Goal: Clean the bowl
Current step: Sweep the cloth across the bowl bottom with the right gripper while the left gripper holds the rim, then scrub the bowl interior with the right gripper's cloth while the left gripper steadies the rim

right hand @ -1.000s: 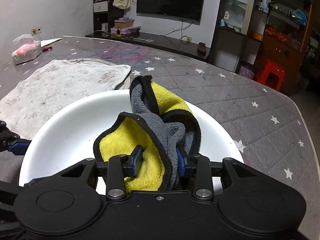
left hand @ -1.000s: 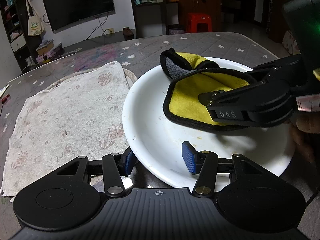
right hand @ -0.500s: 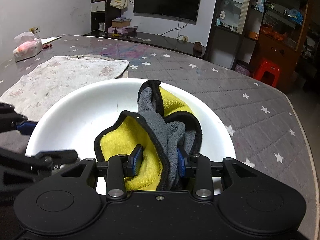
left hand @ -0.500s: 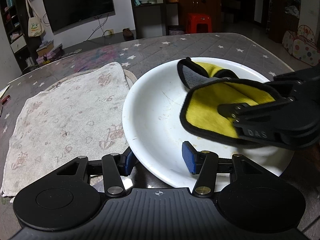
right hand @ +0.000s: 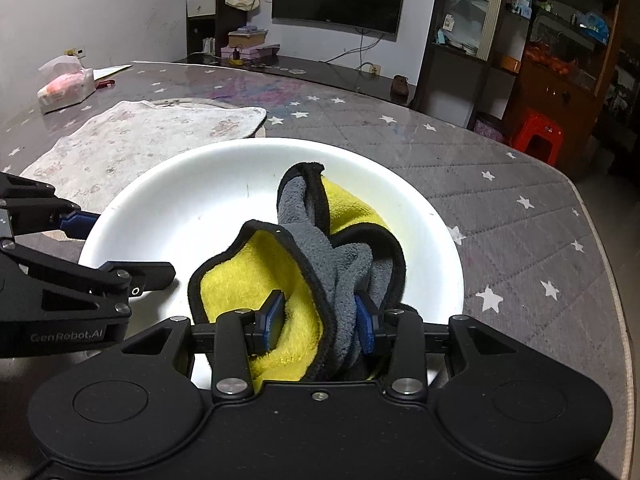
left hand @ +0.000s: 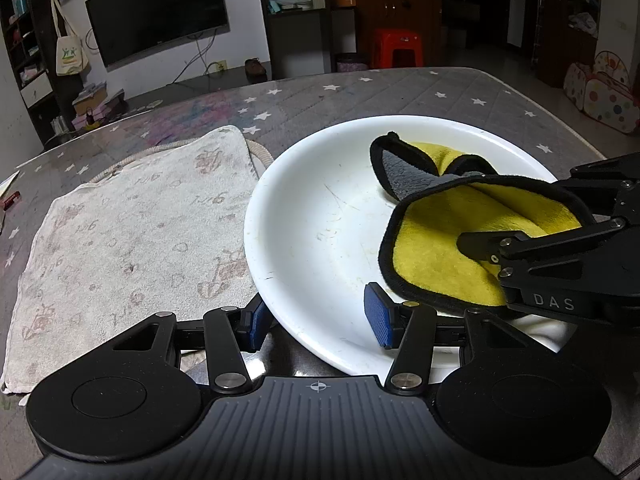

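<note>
A wide white bowl [left hand: 320, 216] sits on the grey star-patterned table; it also shows in the right wrist view [right hand: 180, 208]. My left gripper [left hand: 318, 326] straddles the bowl's near rim, one blue pad outside and one inside, with a gap to the rim, so it is open. My right gripper [right hand: 318, 320] is shut on a yellow and grey cloth [right hand: 280, 272] and holds it inside the bowl. The cloth [left hand: 440, 248] lies on the bowl's right side in the left wrist view. Faint marks show on the bowl's floor.
A pale patterned towel [left hand: 132, 232] lies flat on the table left of the bowl, also in the right wrist view [right hand: 140, 136]. A tissue pack [right hand: 66, 86] sits at the far left. A red stool [left hand: 394, 46] and shelves stand beyond the table.
My right gripper has drawn the cloth across the bowl from the middle toward its right and near side. The left gripper and the bowl have stayed put.
</note>
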Action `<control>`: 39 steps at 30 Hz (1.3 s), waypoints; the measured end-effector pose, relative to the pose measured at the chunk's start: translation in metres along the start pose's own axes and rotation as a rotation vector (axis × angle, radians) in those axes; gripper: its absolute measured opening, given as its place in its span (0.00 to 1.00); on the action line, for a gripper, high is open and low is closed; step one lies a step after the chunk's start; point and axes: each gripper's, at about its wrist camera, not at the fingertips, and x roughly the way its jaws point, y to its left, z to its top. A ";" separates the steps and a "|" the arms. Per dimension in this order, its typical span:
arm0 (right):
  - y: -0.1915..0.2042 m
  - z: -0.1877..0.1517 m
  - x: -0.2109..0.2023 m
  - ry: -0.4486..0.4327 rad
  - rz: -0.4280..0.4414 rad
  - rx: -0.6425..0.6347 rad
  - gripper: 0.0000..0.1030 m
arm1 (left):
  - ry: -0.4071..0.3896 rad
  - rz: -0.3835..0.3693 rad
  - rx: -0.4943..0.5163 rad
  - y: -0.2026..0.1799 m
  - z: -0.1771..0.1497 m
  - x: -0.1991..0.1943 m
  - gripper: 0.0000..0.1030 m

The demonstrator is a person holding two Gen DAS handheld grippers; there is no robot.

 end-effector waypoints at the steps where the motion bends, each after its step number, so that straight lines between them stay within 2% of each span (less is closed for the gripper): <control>1: 0.000 0.000 0.001 -0.001 0.001 0.001 0.42 | 0.000 0.000 0.000 0.000 0.000 0.000 0.51; 6: 0.000 0.004 0.006 -0.002 0.006 0.007 0.50 | 0.001 0.000 0.001 -0.002 0.000 -0.001 0.51; 18: -0.002 0.020 0.025 0.009 0.020 0.014 0.58 | 0.001 0.002 0.000 -0.003 -0.001 -0.003 0.52; 39: 0.002 0.045 0.049 0.036 0.032 0.002 0.60 | 0.004 0.006 0.000 -0.005 0.000 -0.004 0.53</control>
